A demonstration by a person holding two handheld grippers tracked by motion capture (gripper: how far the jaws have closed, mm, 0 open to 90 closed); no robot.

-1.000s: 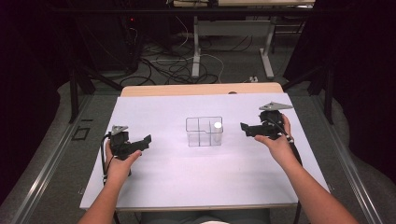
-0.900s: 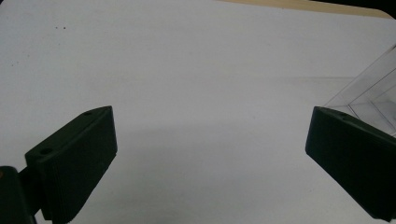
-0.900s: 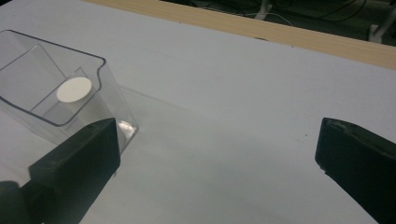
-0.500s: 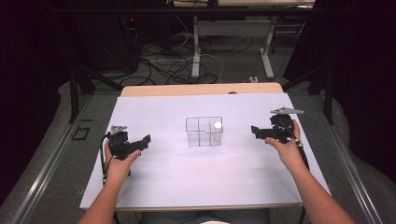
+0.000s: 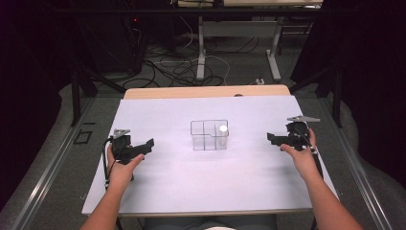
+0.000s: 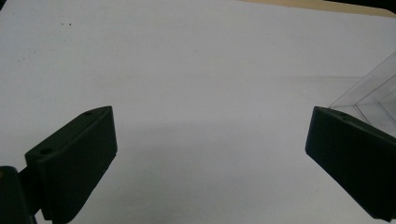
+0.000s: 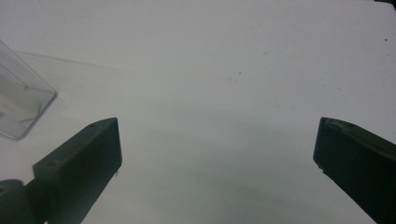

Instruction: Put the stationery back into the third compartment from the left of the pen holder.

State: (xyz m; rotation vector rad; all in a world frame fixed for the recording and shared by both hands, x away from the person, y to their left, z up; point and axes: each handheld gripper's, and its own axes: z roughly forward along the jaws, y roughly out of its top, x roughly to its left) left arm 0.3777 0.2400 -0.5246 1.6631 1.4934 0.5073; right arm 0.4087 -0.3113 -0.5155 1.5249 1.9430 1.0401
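Both pairs of jaws stand wide apart with nothing between them. In the left gripper view there is bare white surface in the gap, and a corner of the clear divided box (image 6: 369,95) rises behind the jaw on that picture's right side. In the right gripper view the gap is just as bare, with a corner of the same box at that picture's left edge.

From the high view, the left gripper (image 5: 143,145) sits low near the left edge of the surface (image 5: 158,115), aimed toward the middle. The right gripper (image 5: 273,139) sits near the right edge, also aimed inward. Both are well apart from the box, which stands at the centre of the surface between them. The box has four compartments, and a small white cylinder (image 5: 222,128) stands in its far right one.

This looks like a resting stance with the cylinder already in its compartment. If the work goes on, the nearer right gripper is probably the better one to use. It should come in from above the rim rather than from the side, since the thin clear walls are hard to see and the light box would likely slide if nudged. The left jaws could steady the near left wall meanwhile.
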